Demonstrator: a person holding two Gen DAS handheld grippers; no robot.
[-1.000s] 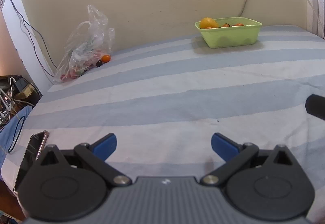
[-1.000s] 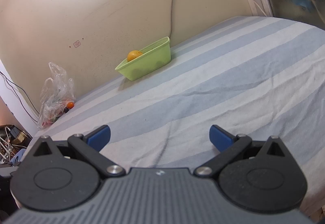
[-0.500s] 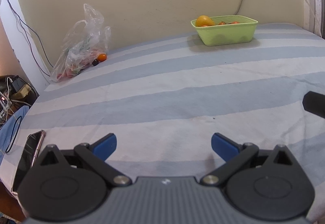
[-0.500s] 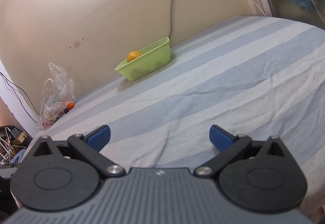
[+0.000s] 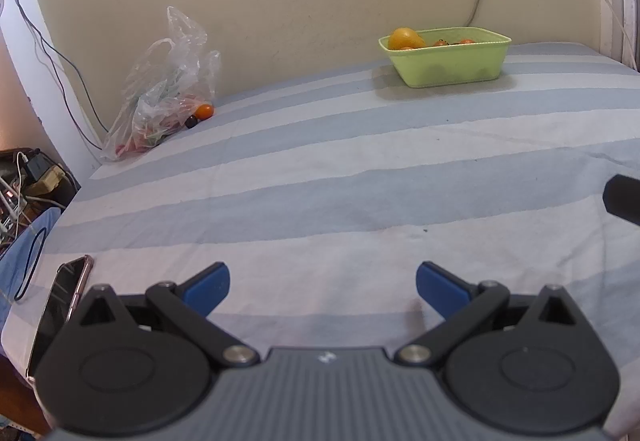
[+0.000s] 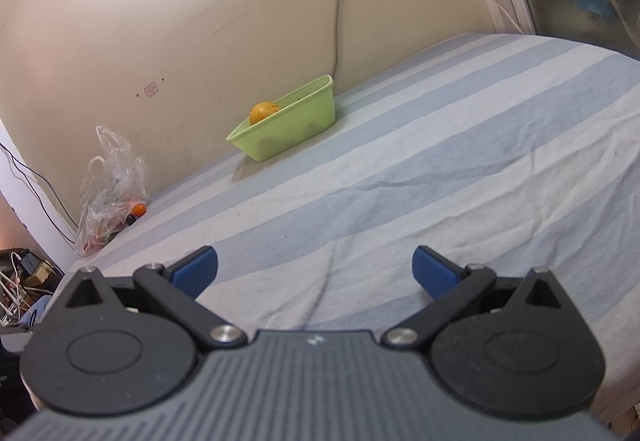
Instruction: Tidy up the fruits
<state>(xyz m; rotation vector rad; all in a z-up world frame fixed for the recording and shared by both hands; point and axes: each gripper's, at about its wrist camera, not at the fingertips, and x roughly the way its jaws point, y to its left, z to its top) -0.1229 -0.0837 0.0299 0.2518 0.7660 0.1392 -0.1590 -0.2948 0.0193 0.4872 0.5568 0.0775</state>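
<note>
A light green basket [image 5: 452, 69] stands at the far side of the striped bed by the wall, holding a large orange fruit [image 5: 405, 39] and small red fruits [image 5: 460, 41]. It also shows in the right wrist view [image 6: 288, 129] with the orange fruit [image 6: 264, 112]. A clear plastic bag [image 5: 164, 97] with more fruit lies at the far left; a small orange fruit [image 5: 204, 111] and a dark one [image 5: 191, 122] sit at its mouth. My left gripper [image 5: 322, 287] is open and empty over the near bed. My right gripper [image 6: 315, 271] is open and empty too.
A phone [image 5: 60, 305] lies at the bed's near left edge. Cables and chargers [image 5: 28, 181] clutter the space off the left side. Part of the right gripper [image 5: 624, 197] shows at the left view's right edge. The plastic bag [image 6: 110, 193] shows in the right view.
The left gripper's view has shifted slightly, the basket and bag sitting a little lower than half a second ago. The right gripper has not moved. Both stay open.
</note>
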